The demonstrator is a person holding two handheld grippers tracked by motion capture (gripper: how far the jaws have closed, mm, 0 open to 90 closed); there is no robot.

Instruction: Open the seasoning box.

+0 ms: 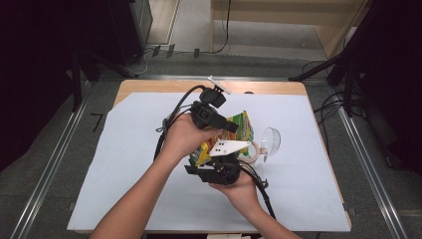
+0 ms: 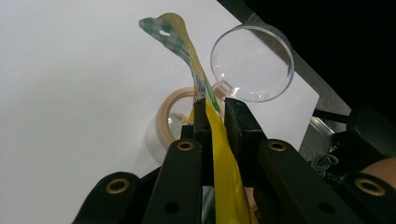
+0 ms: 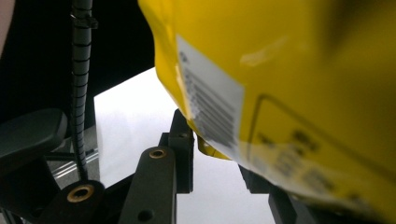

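Snack pouch [image 1: 234, 133], yellow with a green checked top seal, is held above the white sheet [image 1: 124, 164] at frame centre of the high view: the left gripper [image 2: 215, 122] pinches its flat edge between nearly closed jaws, and the right gripper [image 3: 217, 156] clamps a lower corner, judged a two-point hold that stretches the pouch for opening. Beyond the jaws, right of centre, lie a clear plastic scoop [image 2: 252, 63] and, touching it, a clear cup with a tan rim [image 2: 173, 123]. Count: one pouch, one scoop, one cup, two grippers.
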